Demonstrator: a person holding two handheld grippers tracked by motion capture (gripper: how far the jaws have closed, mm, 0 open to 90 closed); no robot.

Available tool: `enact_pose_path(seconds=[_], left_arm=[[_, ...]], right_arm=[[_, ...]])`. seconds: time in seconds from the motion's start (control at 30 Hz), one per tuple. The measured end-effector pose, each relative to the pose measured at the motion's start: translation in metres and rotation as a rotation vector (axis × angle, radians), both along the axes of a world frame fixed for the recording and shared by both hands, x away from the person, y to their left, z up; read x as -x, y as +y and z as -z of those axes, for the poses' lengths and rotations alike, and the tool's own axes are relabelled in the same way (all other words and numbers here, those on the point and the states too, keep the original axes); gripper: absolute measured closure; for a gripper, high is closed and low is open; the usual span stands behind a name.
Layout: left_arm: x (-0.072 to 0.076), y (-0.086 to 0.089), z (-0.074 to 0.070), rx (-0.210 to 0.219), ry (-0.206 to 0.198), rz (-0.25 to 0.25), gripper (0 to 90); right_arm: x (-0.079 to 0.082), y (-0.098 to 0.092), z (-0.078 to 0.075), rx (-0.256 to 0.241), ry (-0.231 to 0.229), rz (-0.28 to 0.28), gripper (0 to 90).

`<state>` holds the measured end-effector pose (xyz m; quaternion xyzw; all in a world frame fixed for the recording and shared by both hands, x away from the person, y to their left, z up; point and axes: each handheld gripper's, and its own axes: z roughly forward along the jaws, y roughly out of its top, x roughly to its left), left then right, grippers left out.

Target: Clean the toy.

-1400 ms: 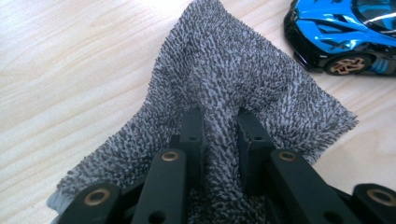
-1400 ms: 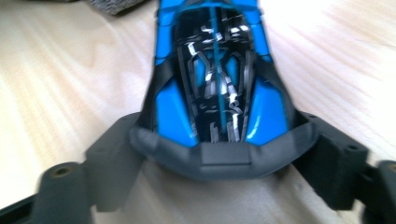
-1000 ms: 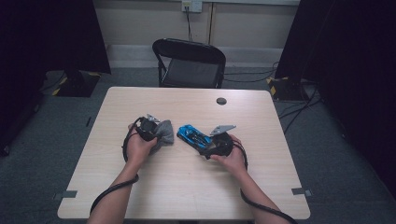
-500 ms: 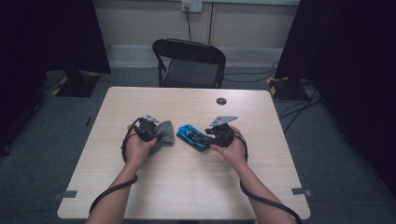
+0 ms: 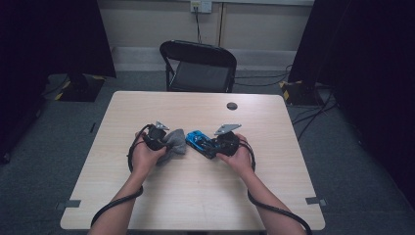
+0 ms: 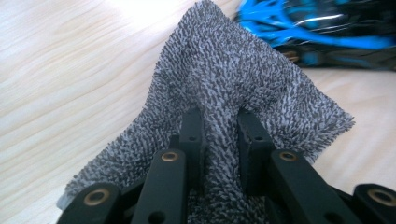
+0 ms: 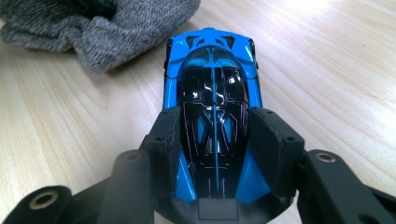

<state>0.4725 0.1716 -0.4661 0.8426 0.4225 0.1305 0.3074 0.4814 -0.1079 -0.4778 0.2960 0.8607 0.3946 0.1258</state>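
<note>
Light wood table (image 5: 195, 196), square-ish, seen whole from the high view; black folding chair (image 5: 198, 66) behind its far edge, dark curtains either side. Small round black disc (image 5: 232, 105) near far edge, well apart from the work.

Mid-table: grey knit cloth (image 5: 173, 144) and blue toy car (image 5: 201, 143) side by side, just touching or nearly so; cannot tell which from above.

Left gripper (image 6: 219, 128) clamped on a raised fold of the cloth, jaws pinching the pile between them. Left gripper view gives weave detail, black-and-white fleck, cloth spread on the wood in a peak; car a blurred blue streak at top right beyond it. High view gives only a grey lump at the left hand (image 5: 147, 156).

Right gripper (image 7: 217, 135) closed on the car across its dark cabin, pads against both flanks. Right gripper view shows glossy black canopy with blue lines, blue nose pointing away, cloth edge at upper left just off the nose. High view: car mostly hidden under gripper and right hand (image 5: 237, 156).

Cables (image 5: 274, 210) trailing back along both forearms.
</note>
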Motion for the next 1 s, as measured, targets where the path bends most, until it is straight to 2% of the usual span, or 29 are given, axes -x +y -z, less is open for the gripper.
enact_pose_path(seconds=[0.2,0.3,0.5,0.7,0.8,1.0], left_arm=[[0.017,-0.015,-0.011,0.04,0.006,0.063,75.1],[0.029,-0.024,-0.014,0.032,0.018,0.103,75.3],[0.05,-0.043,-0.009,0.069,0.068,0.206,75.7],[0.063,-0.067,-0.005,0.053,0.079,0.308,75.7],[0.061,-0.074,-0.001,0.032,0.099,0.307,75.7],[0.06,-0.079,0.006,0.043,0.108,0.315,75.8]], right_arm=[[0.001,-0.002,0.003,-0.022,-0.011,0.005,54.1],[0.001,-0.001,0.002,-0.014,-0.004,0.013,54.1],[0.001,0.0,0.0,-0.007,0.008,0.015,54.2],[0.0,0.0,0.0,-0.004,0.018,0.021,54.3],[0.0,0.0,0.0,-0.007,0.017,0.018,54.4],[0.0,-0.001,0.0,-0.002,0.015,0.012,54.9]])
